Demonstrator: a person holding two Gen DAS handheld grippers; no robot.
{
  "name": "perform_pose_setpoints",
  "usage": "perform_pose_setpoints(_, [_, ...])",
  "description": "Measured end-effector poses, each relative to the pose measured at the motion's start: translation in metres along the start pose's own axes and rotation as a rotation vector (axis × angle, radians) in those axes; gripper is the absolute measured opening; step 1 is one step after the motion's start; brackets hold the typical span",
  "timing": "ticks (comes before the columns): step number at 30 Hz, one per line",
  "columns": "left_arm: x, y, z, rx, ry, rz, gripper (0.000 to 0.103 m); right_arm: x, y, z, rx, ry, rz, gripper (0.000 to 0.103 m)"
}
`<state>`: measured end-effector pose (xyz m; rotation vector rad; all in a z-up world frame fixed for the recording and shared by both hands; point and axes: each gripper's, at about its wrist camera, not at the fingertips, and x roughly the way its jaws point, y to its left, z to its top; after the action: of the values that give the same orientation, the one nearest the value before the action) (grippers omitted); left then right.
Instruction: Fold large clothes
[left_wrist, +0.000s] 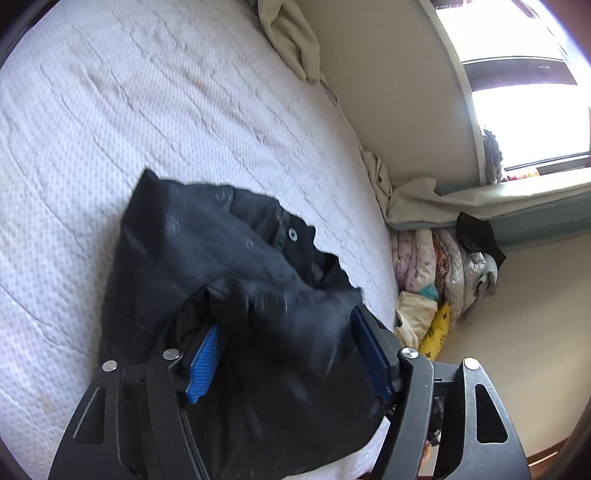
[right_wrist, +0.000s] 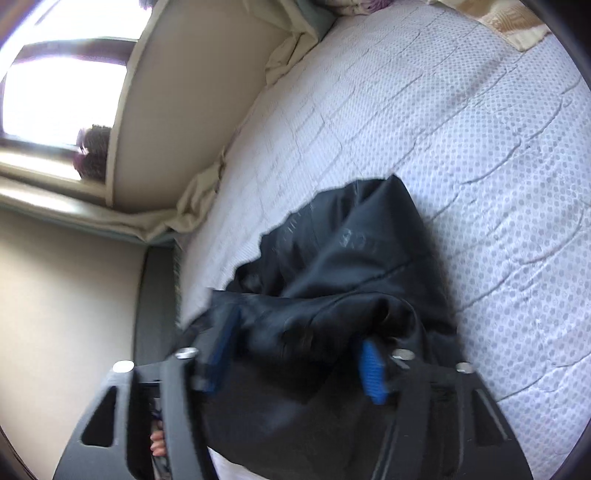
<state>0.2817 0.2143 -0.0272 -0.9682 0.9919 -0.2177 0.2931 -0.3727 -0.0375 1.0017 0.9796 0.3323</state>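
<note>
A black jacket (left_wrist: 207, 251) with a metal snap lies bunched on the white quilted mattress (left_wrist: 147, 110). My left gripper (left_wrist: 284, 332) is open, its blue pads wide apart, with a thick bundle of the jacket lying between them. In the right wrist view the same jacket (right_wrist: 351, 251) lies bunched on the mattress (right_wrist: 461, 129). My right gripper (right_wrist: 299, 343) is open too, with jacket fabric between its blue pads. Both sets of fingertips are partly hidden by the cloth.
A beige wall and a bright window (left_wrist: 517, 74) run along the far side of the bed. A pile of folded clothes and blankets (left_wrist: 439, 273) sits on the floor past the mattress edge. A beige sheet (left_wrist: 288, 33) is bunched at the mattress corner.
</note>
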Motion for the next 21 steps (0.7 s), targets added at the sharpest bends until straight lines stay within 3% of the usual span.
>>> perform_pose_setpoints(2, [-0.01,-0.006,0.001,0.039,-0.045,0.027,0.074,-0.005,0.004,0.004,-0.009,-0.016,0.009,0.067])
perform_pose_setpoints(6, [-0.023,-0.013,0.0,0.131,-0.114,0.107,0.079,-0.024,0.021,0.009,-0.138,-0.113,-0.093,0.069])
perform_pose_setpoints(10, [-0.007,-0.01,-0.006,0.181,-0.071,0.192,0.079,-0.031,0.039,0.006,-0.3,-0.162,-0.238,0.069])
perform_pose_setpoints(14, [0.014,-0.006,-0.014,0.224,-0.017,0.223,0.075,-0.023,0.038,0.002,-0.346,-0.138,-0.297,0.069])
perform_pose_setpoints(15, [0.017,-0.004,-0.016,0.229,-0.013,0.229,0.071,-0.018,0.037,0.001,-0.356,-0.126,-0.307,0.069])
perform_pose_setpoints(16, [0.019,-0.002,-0.017,0.228,-0.009,0.242,0.055,-0.014,0.036,0.001,-0.364,-0.113,-0.314,0.069])
perform_pose_setpoints(17, [0.021,0.001,-0.018,0.221,-0.003,0.256,0.031,-0.01,0.036,0.0,-0.37,-0.104,-0.321,0.061])
perform_pose_setpoints(18, [0.022,0.005,-0.017,0.209,0.002,0.265,0.026,-0.005,0.035,-0.002,-0.381,-0.082,-0.34,0.042])
perform_pose_setpoints(20, [0.02,0.012,-0.018,0.173,0.001,0.261,0.018,0.005,0.035,-0.005,-0.399,-0.05,-0.397,0.024])
perform_pose_setpoints(21, [0.018,0.015,-0.019,0.163,-0.001,0.271,0.018,0.007,0.033,-0.007,-0.407,-0.05,-0.417,0.021])
